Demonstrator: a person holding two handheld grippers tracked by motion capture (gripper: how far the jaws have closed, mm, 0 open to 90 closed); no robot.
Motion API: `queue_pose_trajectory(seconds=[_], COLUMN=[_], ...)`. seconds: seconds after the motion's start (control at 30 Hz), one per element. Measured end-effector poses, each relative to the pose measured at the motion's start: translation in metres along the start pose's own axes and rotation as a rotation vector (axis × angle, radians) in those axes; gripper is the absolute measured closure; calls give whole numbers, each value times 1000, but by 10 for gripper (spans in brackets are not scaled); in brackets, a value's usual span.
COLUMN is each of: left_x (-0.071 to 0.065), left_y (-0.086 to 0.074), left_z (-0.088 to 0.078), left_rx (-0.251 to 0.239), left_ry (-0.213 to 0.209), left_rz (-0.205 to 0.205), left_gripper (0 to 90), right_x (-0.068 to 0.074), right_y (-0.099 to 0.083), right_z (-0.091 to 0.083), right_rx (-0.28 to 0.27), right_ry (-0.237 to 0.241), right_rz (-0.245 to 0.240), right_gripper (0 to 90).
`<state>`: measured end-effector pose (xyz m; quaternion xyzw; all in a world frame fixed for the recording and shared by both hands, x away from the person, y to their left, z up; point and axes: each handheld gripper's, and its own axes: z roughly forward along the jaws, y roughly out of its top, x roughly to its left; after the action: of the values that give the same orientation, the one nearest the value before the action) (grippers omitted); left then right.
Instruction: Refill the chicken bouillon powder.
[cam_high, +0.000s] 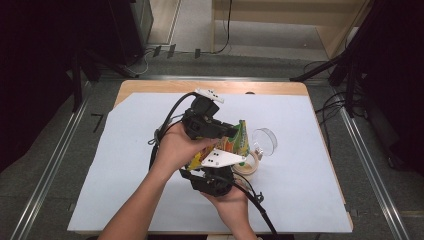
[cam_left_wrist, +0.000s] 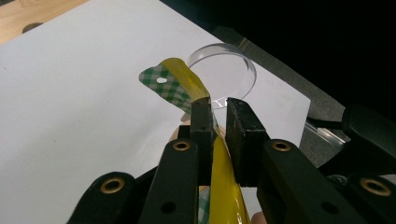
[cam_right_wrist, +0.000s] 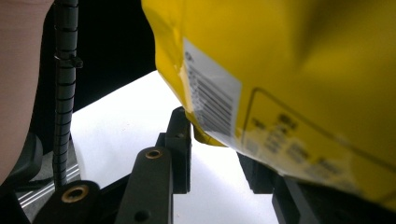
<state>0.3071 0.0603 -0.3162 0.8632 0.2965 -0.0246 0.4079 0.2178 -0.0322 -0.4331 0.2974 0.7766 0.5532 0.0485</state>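
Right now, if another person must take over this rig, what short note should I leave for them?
Left tool: shut on the top edge of the yellow snack bag, held above the table.
Right tool: at the bag's lower corner; whether it grips, I cannot tell.
Below: a paper cup; beside it a clear round lid.
Done: bag lifted between both tools.
Left: probably opening the bag and pouring into the cup.

Three cameras, one packet: overhead and two riding on the tools

The high view is looking forward and down from above the person's side; the left gripper view is looking along its jaws, close on the yellow packet (cam_left_wrist: 187, 84), with the clear lid (cam_left_wrist: 224, 70) just beyond. The right gripper view is pressing nearer still against that packet (cam_right_wrist: 289, 74), which all three are sharing (cam_high: 235, 142).
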Motion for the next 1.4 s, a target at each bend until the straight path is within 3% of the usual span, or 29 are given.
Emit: queue_pose_trajectory(seconds=[1.4], left_x=[1], left_y=[3], left_z=[0], left_rx=[10], left_ry=[-21], left_rz=[4], left_gripper=[815], right_x=[4], right_y=[2], right_z=[0], right_rx=[-13], right_ry=[-21], right_rz=[7], right_gripper=[701])
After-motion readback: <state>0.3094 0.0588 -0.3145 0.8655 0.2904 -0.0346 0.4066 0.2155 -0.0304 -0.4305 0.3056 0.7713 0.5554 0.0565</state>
